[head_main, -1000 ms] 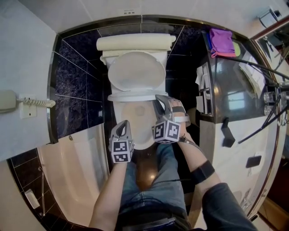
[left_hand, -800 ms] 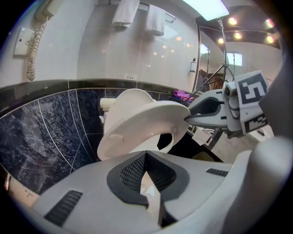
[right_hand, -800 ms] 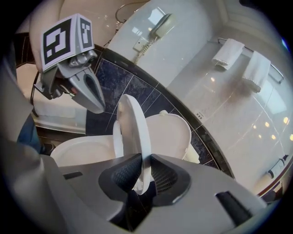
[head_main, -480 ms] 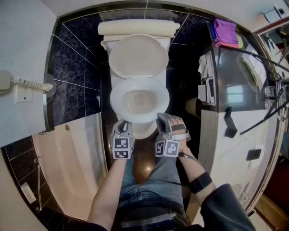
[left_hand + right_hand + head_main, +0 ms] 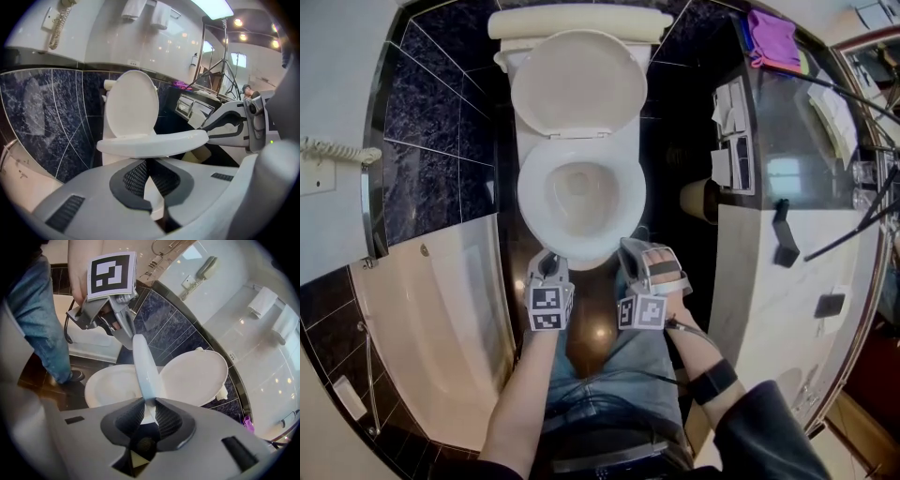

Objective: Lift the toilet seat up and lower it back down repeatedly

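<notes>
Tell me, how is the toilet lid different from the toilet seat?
The lid stands upright against the tank; the seat lies nearly flat over the bowl. The lid is a solid oval; the seat is a ring with a hole. The right gripper pinches the seat's front edge; no gripper touches the lid. Both are white.

Head view steeply down, gripper views close, all sharing toilet seat (image 5: 532, 202)

Seat edge unseen
Head view: front of the white oval toilet seat (image 5: 532, 202) lies hidden beneath the right gripper (image 5: 636, 248)
</notes>
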`<state>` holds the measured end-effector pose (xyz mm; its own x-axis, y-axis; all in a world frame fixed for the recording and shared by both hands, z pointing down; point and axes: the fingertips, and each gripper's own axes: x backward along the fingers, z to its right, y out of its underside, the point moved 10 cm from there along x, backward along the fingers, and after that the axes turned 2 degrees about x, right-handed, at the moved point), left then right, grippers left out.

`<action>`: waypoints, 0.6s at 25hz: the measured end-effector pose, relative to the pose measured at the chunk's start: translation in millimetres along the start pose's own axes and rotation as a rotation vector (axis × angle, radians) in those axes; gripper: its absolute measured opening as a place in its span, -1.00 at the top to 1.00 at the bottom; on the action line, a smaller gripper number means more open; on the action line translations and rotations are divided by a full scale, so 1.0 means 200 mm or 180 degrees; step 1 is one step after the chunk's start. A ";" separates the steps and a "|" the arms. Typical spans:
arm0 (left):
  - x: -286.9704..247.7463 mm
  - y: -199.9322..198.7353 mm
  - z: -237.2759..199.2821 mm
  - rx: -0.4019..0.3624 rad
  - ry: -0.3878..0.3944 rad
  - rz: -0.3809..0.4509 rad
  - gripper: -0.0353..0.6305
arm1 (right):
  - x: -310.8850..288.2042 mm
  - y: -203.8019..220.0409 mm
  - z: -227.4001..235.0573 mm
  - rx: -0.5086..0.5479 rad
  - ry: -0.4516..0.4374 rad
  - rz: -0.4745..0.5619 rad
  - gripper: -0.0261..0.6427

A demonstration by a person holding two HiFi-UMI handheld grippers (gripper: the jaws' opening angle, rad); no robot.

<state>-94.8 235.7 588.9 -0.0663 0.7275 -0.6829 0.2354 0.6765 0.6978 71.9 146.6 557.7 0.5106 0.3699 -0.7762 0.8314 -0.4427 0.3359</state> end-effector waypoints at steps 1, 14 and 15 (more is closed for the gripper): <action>0.00 0.03 0.00 -0.0004 0.0004 -0.0006 0.89 | 0.00 0.01 -0.03 0.0002 -0.0021 -0.0022 0.65; -0.14 0.53 0.00 -0.0083 0.0046 -0.0331 0.89 | -0.07 0.21 -0.22 -0.0834 0.0186 -0.0175 0.87; -0.16 0.57 0.00 -0.0094 0.0046 -0.0359 0.89 | -0.10 0.23 -0.21 -0.0903 0.0232 -0.0190 0.87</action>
<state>-66.5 290.4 690.1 -0.1047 0.6480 -0.7544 0.1971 0.7571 0.6229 109.1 153.0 611.5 0.4648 0.4507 -0.7621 0.8833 -0.1762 0.4345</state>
